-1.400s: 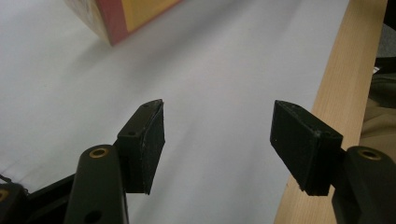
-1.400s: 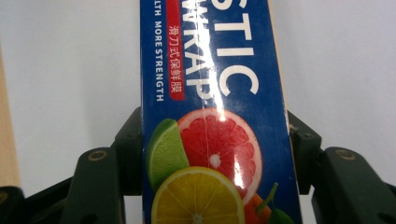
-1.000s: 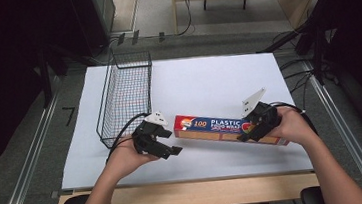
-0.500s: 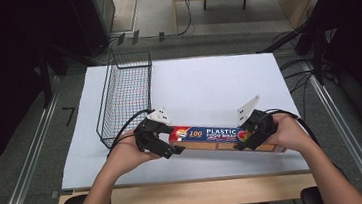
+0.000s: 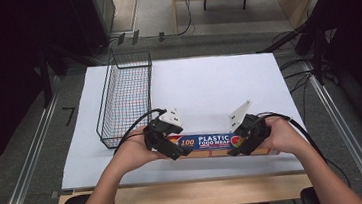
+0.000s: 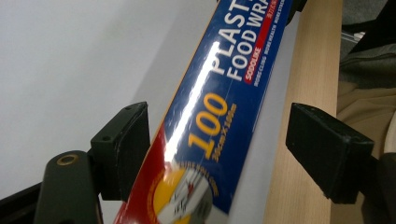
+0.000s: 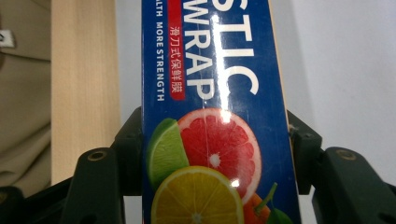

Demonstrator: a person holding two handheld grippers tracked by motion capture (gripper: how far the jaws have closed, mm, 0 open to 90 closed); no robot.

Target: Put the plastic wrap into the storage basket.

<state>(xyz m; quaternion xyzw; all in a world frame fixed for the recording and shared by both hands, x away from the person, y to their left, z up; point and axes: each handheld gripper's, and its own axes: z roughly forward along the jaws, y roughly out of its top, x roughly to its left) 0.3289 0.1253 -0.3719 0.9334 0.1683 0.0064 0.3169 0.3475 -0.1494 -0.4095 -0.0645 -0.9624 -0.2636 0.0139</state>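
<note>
On the white table (image 5: 207,79), right of the wire basket (image 5: 126,99), the plastic wrap box (image 5: 210,142) lies along the near edge, its right end clamped by the right gripper (image 5: 241,144), while the left gripper (image 5: 173,145), jaws just opened, straddles its left end.

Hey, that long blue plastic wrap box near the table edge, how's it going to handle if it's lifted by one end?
The plastic wrap box looks like stiff cardboard with flat faces, so it probably won't roll or flop. Its glossy print shows glare, so it may slip between pads. The right gripper clamps one end while the left gripper stands open around the other, so the long box would likely sag or twist.
</note>
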